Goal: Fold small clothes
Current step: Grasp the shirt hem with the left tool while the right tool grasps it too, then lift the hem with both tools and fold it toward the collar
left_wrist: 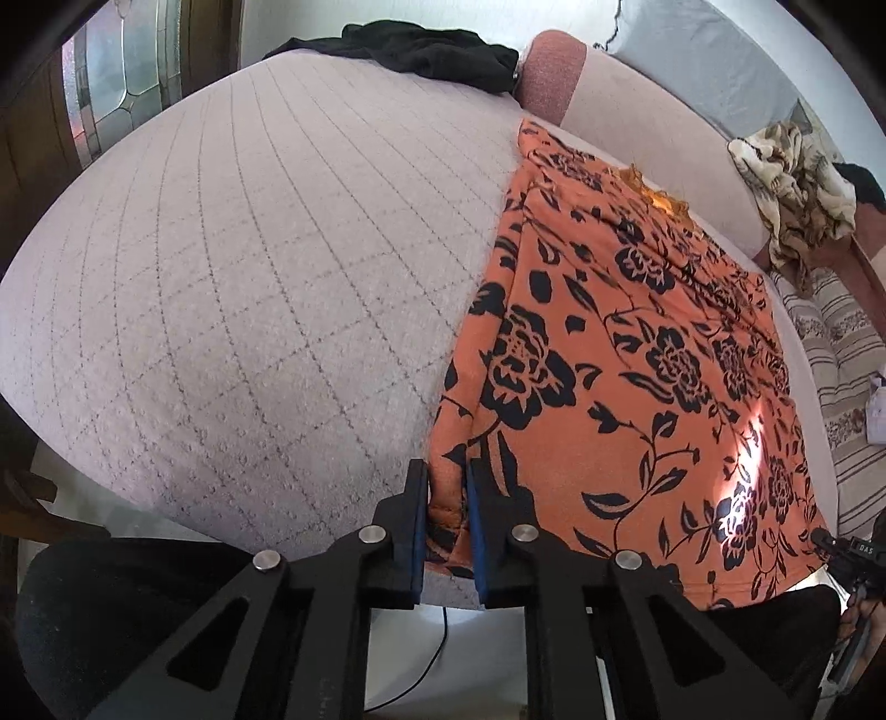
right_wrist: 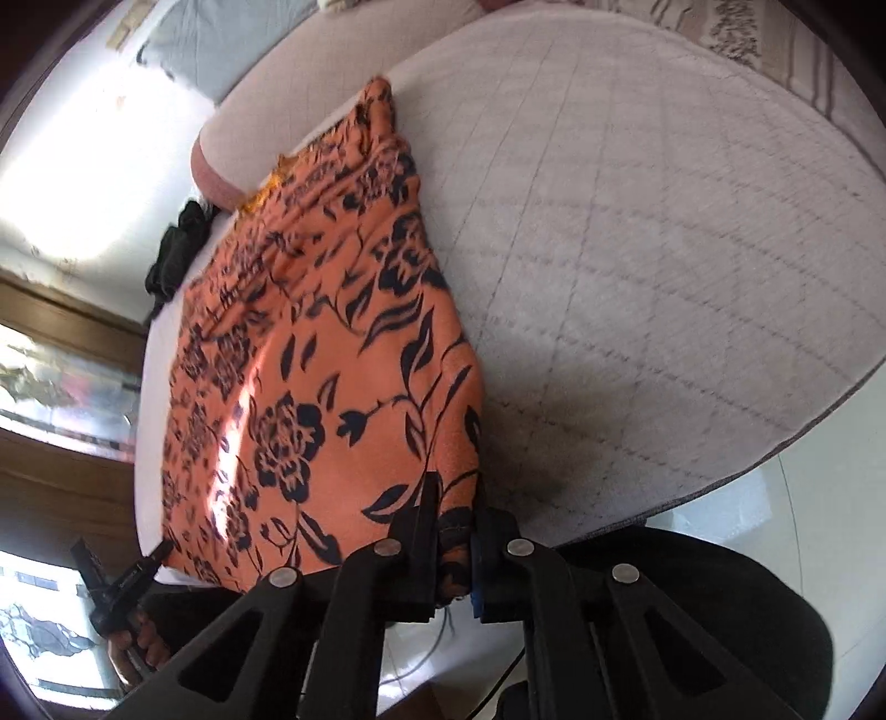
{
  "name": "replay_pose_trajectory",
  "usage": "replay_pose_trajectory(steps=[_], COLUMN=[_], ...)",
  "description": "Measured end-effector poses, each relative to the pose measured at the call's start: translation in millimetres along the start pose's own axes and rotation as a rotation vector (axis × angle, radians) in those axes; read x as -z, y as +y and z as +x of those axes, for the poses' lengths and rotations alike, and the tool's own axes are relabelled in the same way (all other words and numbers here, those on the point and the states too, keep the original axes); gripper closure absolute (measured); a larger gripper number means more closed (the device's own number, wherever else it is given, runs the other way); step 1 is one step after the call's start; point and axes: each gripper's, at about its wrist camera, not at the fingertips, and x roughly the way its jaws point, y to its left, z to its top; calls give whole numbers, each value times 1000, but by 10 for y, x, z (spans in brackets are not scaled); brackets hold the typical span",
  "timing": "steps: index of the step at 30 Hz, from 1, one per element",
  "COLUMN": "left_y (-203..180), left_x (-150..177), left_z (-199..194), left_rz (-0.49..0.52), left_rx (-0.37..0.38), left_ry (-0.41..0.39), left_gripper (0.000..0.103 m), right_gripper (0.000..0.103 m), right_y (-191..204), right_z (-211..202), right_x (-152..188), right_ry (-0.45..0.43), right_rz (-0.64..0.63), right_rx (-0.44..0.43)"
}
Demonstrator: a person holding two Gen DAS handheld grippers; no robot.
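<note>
Fingers (left_wrist: pixel 414 515) of the left gripper (left_wrist: pixel 447 520) are closed down on the near left corner of the orange floral garment (left_wrist: pixel 626 354), a fold of cloth pinched between the blue pads; the right gripper (right_wrist: pixel 454 545) is likewise clamped on the near right corner, fabric bunched between its jaws. Between the two corners the garment lies spread flat on a pale quilted bed cover (left_wrist: pixel 249 277), its far end reaching toward a pink bolster (left_wrist: pixel 551 75), with a patch of sunlight across the print. Farther off, a black cloth (left_wrist: pixel 421 50) sits at the bed's far edge, and a crumpled patterned cloth (left_wrist: pixel 797 183) lies beyond the garment near a grey pillow (left_wrist: pixel 703 61).
</note>
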Motion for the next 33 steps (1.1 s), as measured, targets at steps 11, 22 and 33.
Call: replay_pose_trajectory(steps=[11,22,33], left_y=[-89,-144,-191], left_x=[16,-114,-73], left_z=[32,-241,213], left_rz=[5,37,44], left_rx=[-23,34,-31], left_ry=[-2,-40,88], left_gripper=[34,92,92], right_gripper=[9,98,98], right_y=[115,217,64], right_z=[-19,-80,203], right_x=[-32,-66,-72], right_ry=[-15,-16,57], right_rz=[-27,-86,-10], right_rx=[35,7,-46])
